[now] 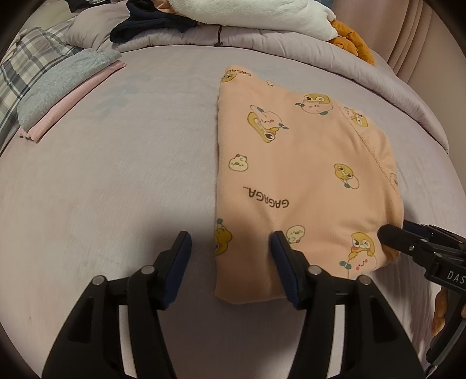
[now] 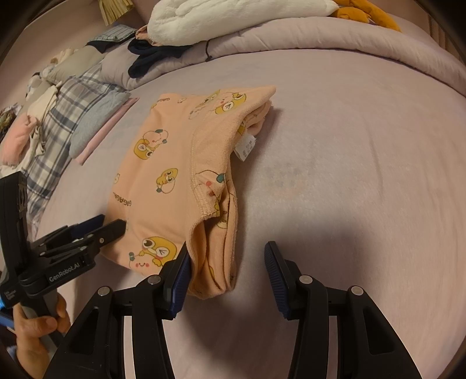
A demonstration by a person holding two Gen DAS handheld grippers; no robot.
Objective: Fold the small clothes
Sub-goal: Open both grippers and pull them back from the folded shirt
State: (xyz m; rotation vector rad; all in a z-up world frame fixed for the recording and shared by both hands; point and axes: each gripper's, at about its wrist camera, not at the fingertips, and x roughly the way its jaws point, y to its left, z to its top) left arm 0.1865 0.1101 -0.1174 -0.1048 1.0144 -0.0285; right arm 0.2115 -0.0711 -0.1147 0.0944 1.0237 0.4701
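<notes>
A folded peach garment [image 1: 303, 175] with yellow cartoon prints and "GAGAGA" lettering lies flat on the lilac bed sheet [image 1: 116, 175]. My left gripper [image 1: 231, 247] is open, straddling the garment's near left corner. My right gripper [image 2: 227, 258] is open around the garment's [image 2: 174, 180] near right folded edge, its left finger against the cloth. Each gripper shows in the other view: the right gripper [image 1: 390, 236] at the garment's right corner, the left gripper [image 2: 112, 226] at its left edge.
A stack of folded grey and pink clothes [image 1: 64, 87] lies at the left on a plaid cloth [image 1: 26, 67]. A rolled lilac duvet [image 1: 291, 43] with a white plush blanket [image 1: 247, 11], dark garment [image 1: 151, 23] and orange plush toy [image 1: 352, 38] lines the far side.
</notes>
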